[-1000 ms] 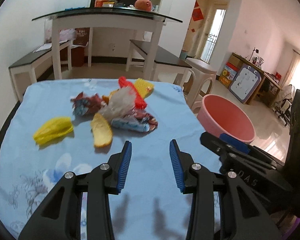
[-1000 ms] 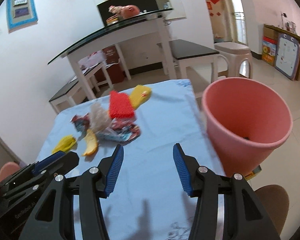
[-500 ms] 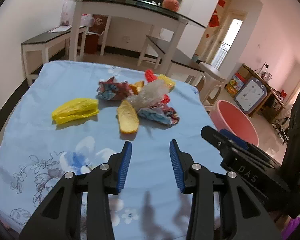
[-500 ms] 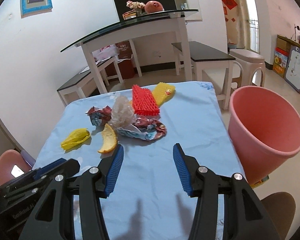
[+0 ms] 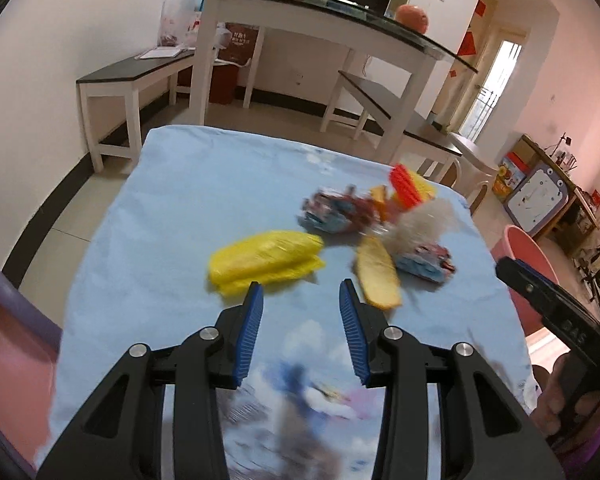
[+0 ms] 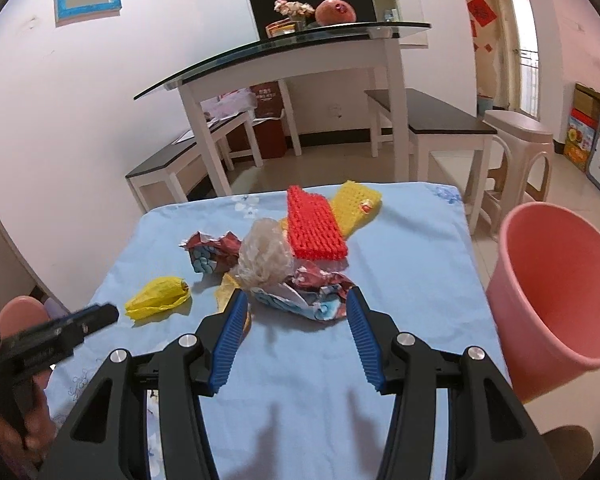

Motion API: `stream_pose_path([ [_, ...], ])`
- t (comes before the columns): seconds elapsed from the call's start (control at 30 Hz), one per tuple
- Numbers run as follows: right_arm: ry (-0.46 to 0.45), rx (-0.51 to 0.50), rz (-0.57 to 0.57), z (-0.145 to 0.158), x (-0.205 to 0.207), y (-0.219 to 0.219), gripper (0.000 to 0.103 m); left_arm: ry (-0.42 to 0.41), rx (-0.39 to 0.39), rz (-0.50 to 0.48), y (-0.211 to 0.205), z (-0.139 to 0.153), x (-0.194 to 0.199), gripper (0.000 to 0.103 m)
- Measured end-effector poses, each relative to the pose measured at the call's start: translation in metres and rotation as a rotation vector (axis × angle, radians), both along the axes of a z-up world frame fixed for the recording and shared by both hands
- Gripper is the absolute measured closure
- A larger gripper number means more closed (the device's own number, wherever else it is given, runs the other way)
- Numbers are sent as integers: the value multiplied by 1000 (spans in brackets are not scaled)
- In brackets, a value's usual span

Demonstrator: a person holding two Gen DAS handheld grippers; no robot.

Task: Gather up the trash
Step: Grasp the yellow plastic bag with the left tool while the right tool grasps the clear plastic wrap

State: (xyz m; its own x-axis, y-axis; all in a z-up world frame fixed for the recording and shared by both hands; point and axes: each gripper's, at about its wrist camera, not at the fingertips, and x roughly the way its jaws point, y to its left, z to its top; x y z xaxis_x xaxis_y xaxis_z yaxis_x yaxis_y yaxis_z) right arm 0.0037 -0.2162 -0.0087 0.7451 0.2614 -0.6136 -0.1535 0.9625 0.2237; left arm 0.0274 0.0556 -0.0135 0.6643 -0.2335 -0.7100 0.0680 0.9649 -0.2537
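None collected: all trash [image 6: 284, 264] lies on table [image 6: 404, 264]
Bin [image 6: 556, 292]: looks empty
Left gripper [image 5: 300, 312]: spread, empty
Right gripper [image 6: 296, 320]: spread, empty

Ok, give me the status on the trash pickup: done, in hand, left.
Done: nothing visible; the little of the pink bin's inside that shows looks bare. In hand: nothing. The left gripper and right gripper are both open and empty, near the pile. Left: all of it, including the yellow bag, peel, crumpled wrappers, clear plastic wad, red foam net and yellow foam net.
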Motion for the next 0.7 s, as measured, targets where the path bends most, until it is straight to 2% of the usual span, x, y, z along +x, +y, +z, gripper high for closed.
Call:
stream_pose_path([
  [0.1,11,-7,33,-2,7,7,52,23,51,-22,5,-6,17,63],
  [0.23,4,-30,73,0,14,15,41,37,144,-56,0,-17,38,63],
  [0.37,-17,-51,103,6,23,20,34,60,191,-60,0,-31,56,63],
  [0.5,-15,-64,116,6,36,23,32,97,204,-61,5,-46,67,63],
  [0.7,14,-76,136,-2,61,31,32,70,198,-67,5,-51,62,63],
])
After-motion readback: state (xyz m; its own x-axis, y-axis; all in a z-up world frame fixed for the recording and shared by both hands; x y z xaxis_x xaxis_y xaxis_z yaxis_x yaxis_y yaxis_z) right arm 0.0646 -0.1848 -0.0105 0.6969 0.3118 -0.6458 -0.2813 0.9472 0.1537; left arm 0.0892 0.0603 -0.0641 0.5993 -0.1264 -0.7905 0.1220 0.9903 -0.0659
